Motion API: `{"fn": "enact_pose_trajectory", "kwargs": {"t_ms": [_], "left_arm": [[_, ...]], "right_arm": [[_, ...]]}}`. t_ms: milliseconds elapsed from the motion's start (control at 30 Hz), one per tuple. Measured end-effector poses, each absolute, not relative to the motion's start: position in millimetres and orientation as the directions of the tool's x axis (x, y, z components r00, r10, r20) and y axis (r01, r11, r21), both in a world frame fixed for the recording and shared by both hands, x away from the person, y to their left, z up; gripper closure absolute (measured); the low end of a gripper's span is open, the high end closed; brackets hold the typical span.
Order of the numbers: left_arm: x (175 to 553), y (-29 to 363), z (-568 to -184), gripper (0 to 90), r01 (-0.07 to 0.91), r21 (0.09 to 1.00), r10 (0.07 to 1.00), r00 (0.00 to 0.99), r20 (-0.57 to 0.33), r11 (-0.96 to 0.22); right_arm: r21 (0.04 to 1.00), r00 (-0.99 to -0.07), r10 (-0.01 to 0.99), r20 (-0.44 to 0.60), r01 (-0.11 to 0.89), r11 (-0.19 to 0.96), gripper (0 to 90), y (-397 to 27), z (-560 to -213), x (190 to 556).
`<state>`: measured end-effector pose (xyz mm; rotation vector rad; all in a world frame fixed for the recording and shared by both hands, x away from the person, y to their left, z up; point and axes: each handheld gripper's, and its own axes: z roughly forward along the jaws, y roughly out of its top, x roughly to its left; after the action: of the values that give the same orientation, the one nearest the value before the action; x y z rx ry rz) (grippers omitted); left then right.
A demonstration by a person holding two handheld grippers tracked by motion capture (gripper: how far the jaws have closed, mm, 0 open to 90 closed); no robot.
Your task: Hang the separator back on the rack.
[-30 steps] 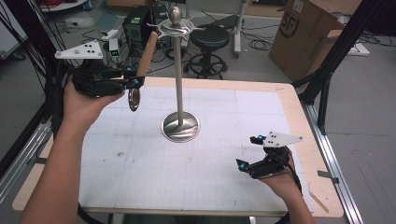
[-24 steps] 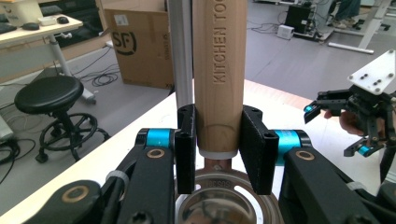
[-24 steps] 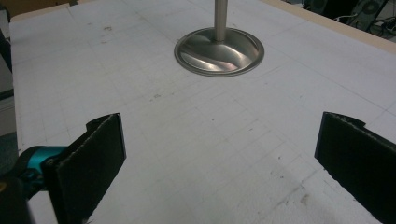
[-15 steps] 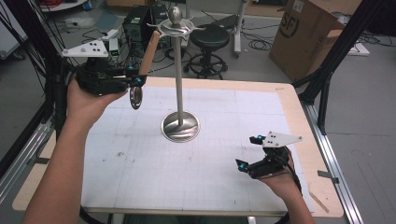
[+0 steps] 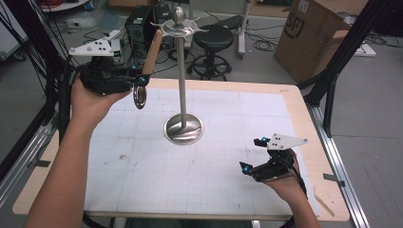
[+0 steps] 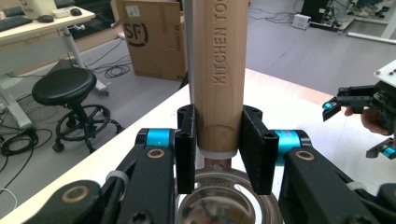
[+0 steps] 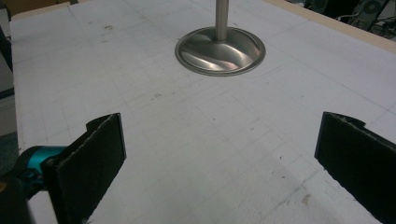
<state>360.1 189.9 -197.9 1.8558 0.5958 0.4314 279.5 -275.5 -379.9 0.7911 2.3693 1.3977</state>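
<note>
We pinch the wooden-handled utensil (image 5: 146, 64) in our left tongs (image 6: 219, 149) near the stand's (image 5: 183, 128) hooks for hanging, while our right tongs (image 5: 260, 164) rest spread by the desk's (image 5: 294, 102) near right corner.

Desk (image 5: 304, 118): pale wood top, covered by a white gridded mat (image 5: 199, 166) with a few dark smudges. Floor (image 5: 375, 95): grey, smooth. Beyond the desk's far edge, a black round stool (image 5: 215, 40) on castors, loose cables around it. Past the far right corner, a brown cardboard box (image 5: 313, 33) printed "SF". Black frame posts (image 5: 332, 71) flank the desk. A second white table (image 6: 42, 28) stands further back.
</note>
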Motion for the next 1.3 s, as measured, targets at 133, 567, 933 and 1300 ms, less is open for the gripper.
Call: {"fn": "enact_pose_trajectory", "kwargs": {"t_ms": [133,567,933,1300], "left_arm": [[361.6,189.9,-198.8,68.8,0.200,0.935,0.593,0.805,0.014,-0.293],[365.9,186.2,-201.7,68.7,0.212,0.929,0.593,0.805,0.010,-0.304],[369.9,182.1,-204.1,68.7,0.222,0.923,0.593,0.805,0.009,-0.315],[375.7,174.8,-204.8,68.7,0.233,0.915,0.595,0.804,0.008,-0.328]], "right_arm": [[0.870,-0.810,0.585,0.036,0.314,0.381,0.5,-276.8,-380.0,279.3],[0.867,-0.811,0.583,0.034,0.314,0.386,0.5,-276.0,-380.5,279.2],[0.870,-0.814,0.580,0.033,0.309,0.384,0.6,-275.1,-379.4,279.2],[0.869,-0.816,0.577,0.033,0.309,0.386,0.5,-274.9,-379.2,279.1]]}}
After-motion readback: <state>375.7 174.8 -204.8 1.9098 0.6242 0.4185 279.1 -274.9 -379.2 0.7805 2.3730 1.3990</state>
